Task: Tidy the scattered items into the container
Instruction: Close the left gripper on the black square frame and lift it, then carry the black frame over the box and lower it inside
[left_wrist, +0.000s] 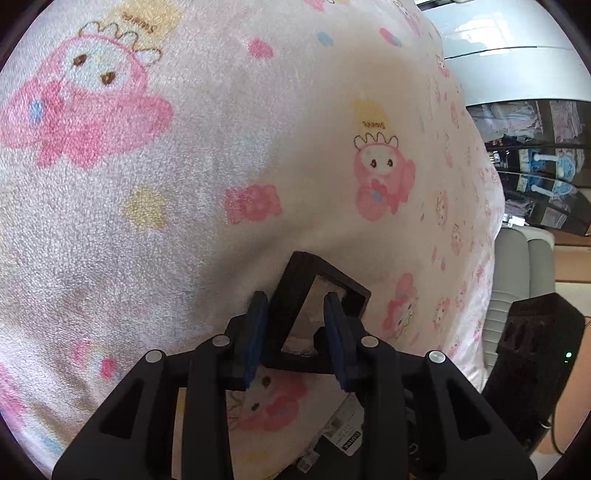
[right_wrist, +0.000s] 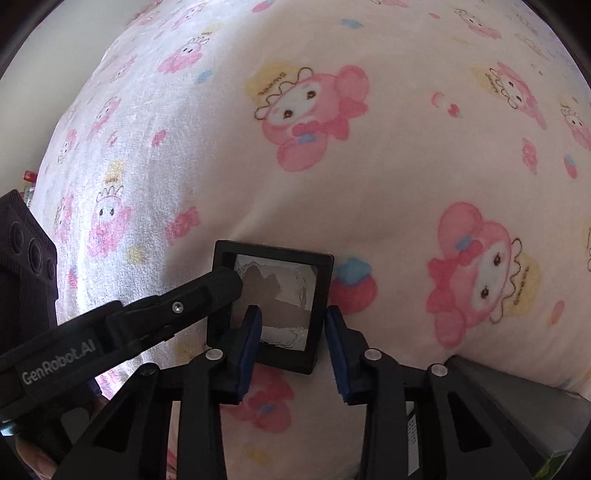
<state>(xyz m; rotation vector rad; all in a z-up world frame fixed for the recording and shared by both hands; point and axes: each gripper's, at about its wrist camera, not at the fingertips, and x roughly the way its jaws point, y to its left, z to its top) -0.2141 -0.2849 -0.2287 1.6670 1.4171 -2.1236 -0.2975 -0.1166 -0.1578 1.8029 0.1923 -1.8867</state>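
A black square frame (right_wrist: 273, 254) with a clear film window lies flat on the pink cartoon-print blanket (right_wrist: 369, 166). My right gripper (right_wrist: 293, 336) hangs over its near right part. One blue pad is above the window and the other sits just outside the frame's right rail; the jaws are open. In the left wrist view the same frame (left_wrist: 306, 266) sits skewed under my left gripper (left_wrist: 297, 334). Its pads straddle the frame's left rail, with film showing between rail and pad. One of the left gripper's fingers (right_wrist: 207, 291) reaches onto the frame's left edge. I see no container clearly.
The blanket covers nearly all of both views. A grey box-like edge (right_wrist: 517, 398) shows at the bottom right of the right wrist view. Labelled packaging (left_wrist: 351, 435) lies under the left gripper. Shelves with goods (left_wrist: 535, 166) stand beyond the blanket's right edge.
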